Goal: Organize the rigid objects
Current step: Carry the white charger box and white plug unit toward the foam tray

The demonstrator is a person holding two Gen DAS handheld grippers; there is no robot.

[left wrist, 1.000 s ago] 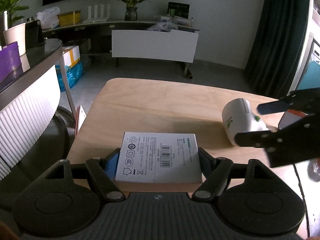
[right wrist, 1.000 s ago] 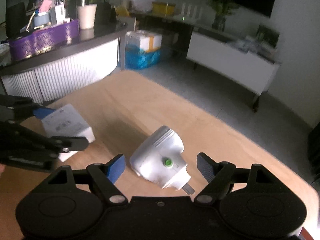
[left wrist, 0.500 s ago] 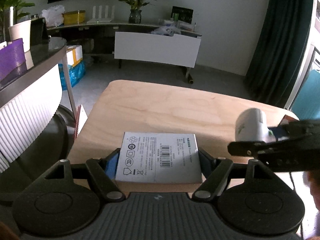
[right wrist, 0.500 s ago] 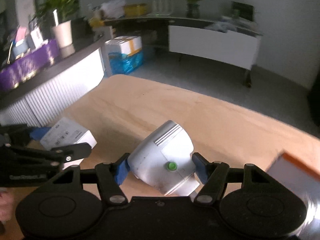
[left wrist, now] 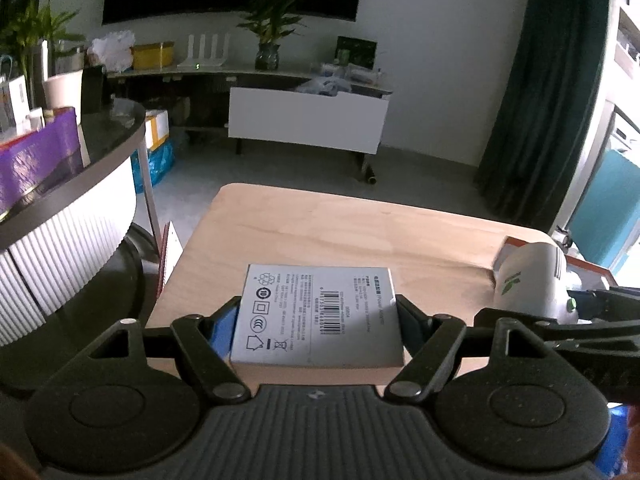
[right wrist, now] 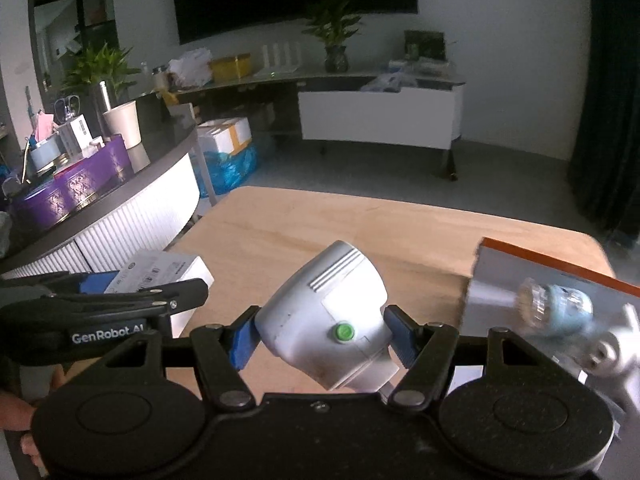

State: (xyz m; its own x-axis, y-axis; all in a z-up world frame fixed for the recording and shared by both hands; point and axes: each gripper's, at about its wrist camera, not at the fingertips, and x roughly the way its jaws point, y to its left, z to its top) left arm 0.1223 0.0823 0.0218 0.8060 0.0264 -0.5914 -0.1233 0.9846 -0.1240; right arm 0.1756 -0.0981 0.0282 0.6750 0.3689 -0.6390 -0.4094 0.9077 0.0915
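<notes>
My left gripper is shut on a flat white box with a barcode label, held above the near left part of the wooden table. My right gripper is shut on a white rounded device with a green button, lifted off the table. In the left wrist view the white device and the right gripper show at the right edge. From the right wrist, the white box and the left gripper appear at the left.
A grey tray with an orange rim lies at the table's right end, holding a blurred light-blue item and a white one. A curved counter with purple tins stands to the left. A white cabinet stands beyond the table.
The right gripper closed on the white device and lifted it toward the tray side while rolling. The left gripper rose slightly with the box still held.
</notes>
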